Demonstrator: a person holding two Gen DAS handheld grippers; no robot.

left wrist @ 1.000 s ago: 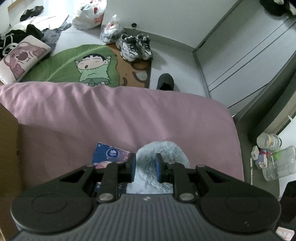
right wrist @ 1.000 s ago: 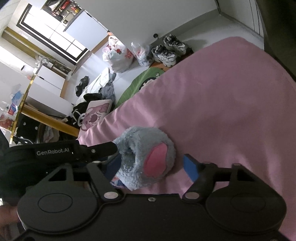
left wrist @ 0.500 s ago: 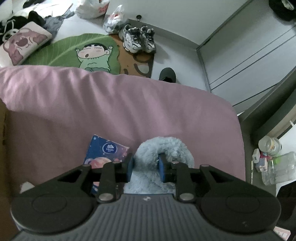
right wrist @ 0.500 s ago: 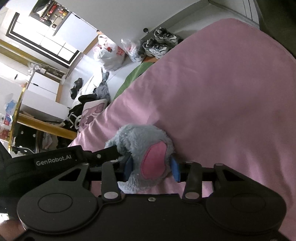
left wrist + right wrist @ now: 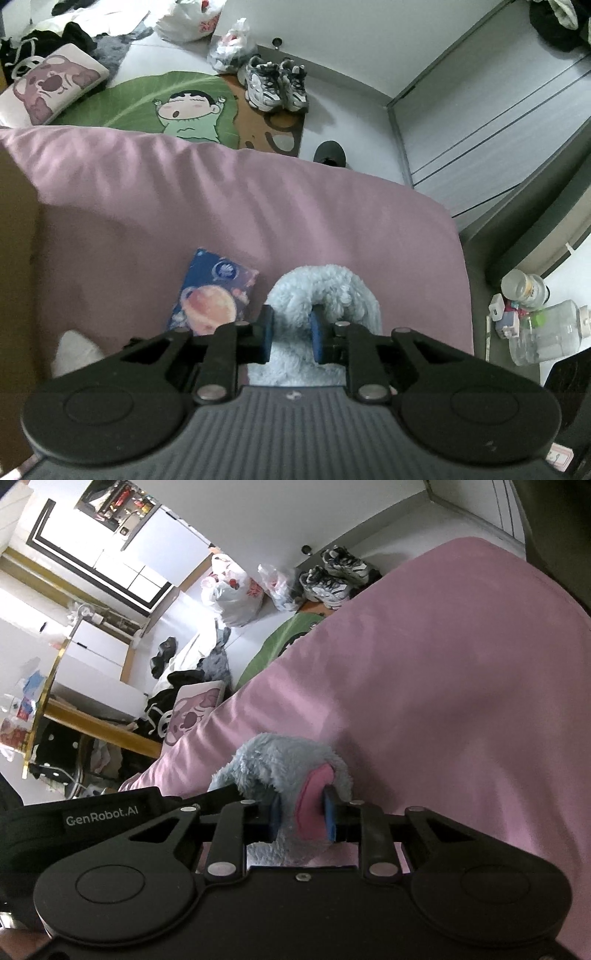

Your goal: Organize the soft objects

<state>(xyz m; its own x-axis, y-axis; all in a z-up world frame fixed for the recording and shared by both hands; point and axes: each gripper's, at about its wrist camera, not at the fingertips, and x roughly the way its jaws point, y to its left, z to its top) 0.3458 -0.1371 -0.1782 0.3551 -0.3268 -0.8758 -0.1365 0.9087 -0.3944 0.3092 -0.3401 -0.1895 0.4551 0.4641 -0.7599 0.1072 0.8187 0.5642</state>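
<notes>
right gripper [image 5: 301, 818] now clamped on plush toy [image 5: 280, 764], left gripper [image 5: 290, 334] jaws pinching it, pink ear toward camera

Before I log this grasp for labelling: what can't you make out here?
- Plush toy: lower part hidden behind the left gripper body, left view; likewise behind the right gripper, right view.
- White thing on the pink sheet: cut off by the gripper, unidentifiable.
- Packet print: too small to read.

Fluffy pale-blue plush toy [image 5: 325, 291] with a pink inner patch [image 5: 312, 805], on the pink bed, at 6 o'clock in both views
</notes>
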